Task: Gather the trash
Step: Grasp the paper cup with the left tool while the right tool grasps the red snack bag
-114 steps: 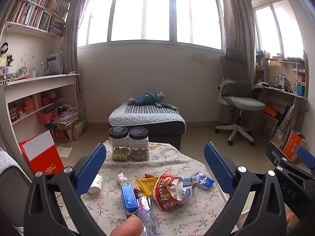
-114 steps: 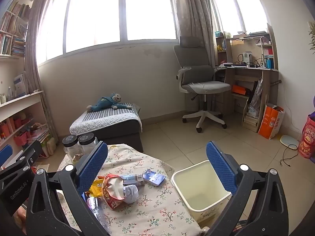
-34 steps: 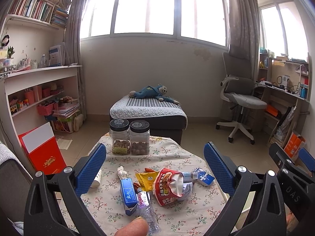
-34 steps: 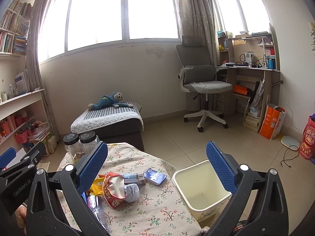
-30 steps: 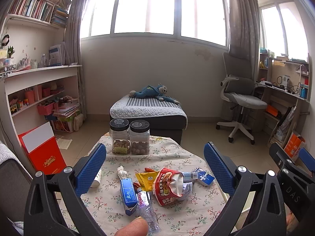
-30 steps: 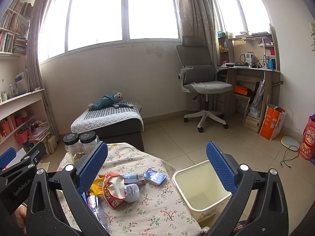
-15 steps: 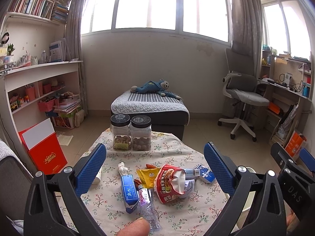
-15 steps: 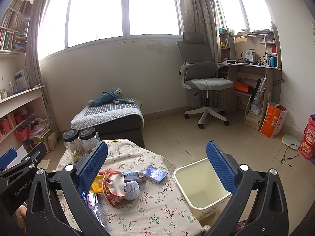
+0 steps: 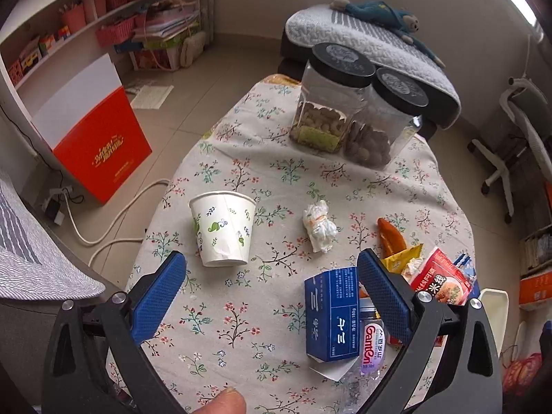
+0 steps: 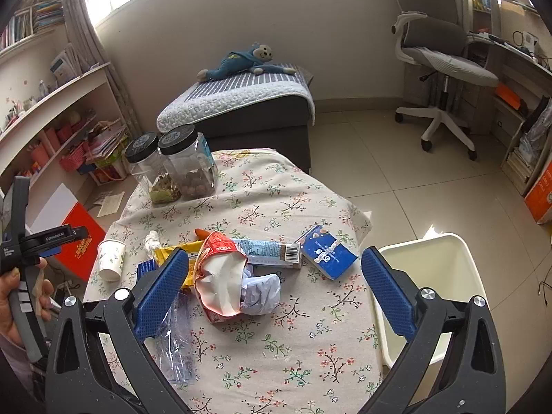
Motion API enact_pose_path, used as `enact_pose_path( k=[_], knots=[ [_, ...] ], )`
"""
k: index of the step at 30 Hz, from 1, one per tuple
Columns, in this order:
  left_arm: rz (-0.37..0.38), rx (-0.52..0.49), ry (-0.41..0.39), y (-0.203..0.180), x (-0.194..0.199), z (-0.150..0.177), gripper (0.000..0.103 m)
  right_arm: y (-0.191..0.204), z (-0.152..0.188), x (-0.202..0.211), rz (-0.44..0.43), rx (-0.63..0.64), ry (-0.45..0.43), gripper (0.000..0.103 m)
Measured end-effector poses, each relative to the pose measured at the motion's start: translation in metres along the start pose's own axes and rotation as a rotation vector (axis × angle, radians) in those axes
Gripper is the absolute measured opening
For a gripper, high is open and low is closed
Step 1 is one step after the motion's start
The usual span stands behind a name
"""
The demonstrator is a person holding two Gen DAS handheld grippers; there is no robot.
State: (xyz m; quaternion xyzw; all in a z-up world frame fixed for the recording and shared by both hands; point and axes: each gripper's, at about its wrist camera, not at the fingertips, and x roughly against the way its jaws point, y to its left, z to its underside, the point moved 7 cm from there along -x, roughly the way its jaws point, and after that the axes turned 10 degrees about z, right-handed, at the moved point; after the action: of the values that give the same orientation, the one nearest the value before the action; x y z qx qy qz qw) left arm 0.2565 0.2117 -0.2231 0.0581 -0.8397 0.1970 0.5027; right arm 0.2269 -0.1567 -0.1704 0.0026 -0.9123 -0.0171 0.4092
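Note:
Trash lies on a floral tablecloth (image 9: 241, 158). An upside-down paper cup (image 9: 222, 227) stands just ahead of my open left gripper (image 9: 269, 289). Past it are a crumpled tissue (image 9: 319, 226), a blue carton (image 9: 331, 314), a plastic bottle (image 9: 369, 345) and a red snack bag (image 9: 436, 281). My open right gripper (image 10: 276, 291) hovers over the red snack bag (image 10: 220, 277) with a tissue wad (image 10: 260, 289) in its mouth. Beyond lie a long bar wrapper (image 10: 267, 248) and a small blue packet (image 10: 327, 252). A cream bin (image 10: 434, 283) stands on the floor to the right.
Two black-lidded jars (image 9: 348, 103) stand at the table's far end. A red and white box (image 9: 93, 131) and a cable (image 9: 114, 214) are on the floor left. An office chair (image 10: 438, 65) and a low bed (image 10: 241, 100) stand beyond. A hand (image 10: 13, 296) holds the left tool.
Both grippers have tilted down and moved closer over the table. The left one has swung left, so the paper cup is now in front of it. Both stay open.

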Motion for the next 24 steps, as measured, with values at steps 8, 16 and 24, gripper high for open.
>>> enact_pose_path(
  k=[8,16,24],
  knots=[
    [-0.071,0.028,0.116,0.06,-0.079,-0.008,0.096,0.013,0.023,-0.068,-0.142,0.079,0.172,0.096],
    [-0.069,-0.023,0.234,0.051,-0.124,-0.006,0.093,0.042,0.03,-0.099,-0.189,0.167,0.235,0.096],
    [-0.012,-0.033,0.192,0.039,-0.11,-0.01,0.065,0.069,0.03,-0.104,-0.32,0.138,0.265,0.096]
  ],
)
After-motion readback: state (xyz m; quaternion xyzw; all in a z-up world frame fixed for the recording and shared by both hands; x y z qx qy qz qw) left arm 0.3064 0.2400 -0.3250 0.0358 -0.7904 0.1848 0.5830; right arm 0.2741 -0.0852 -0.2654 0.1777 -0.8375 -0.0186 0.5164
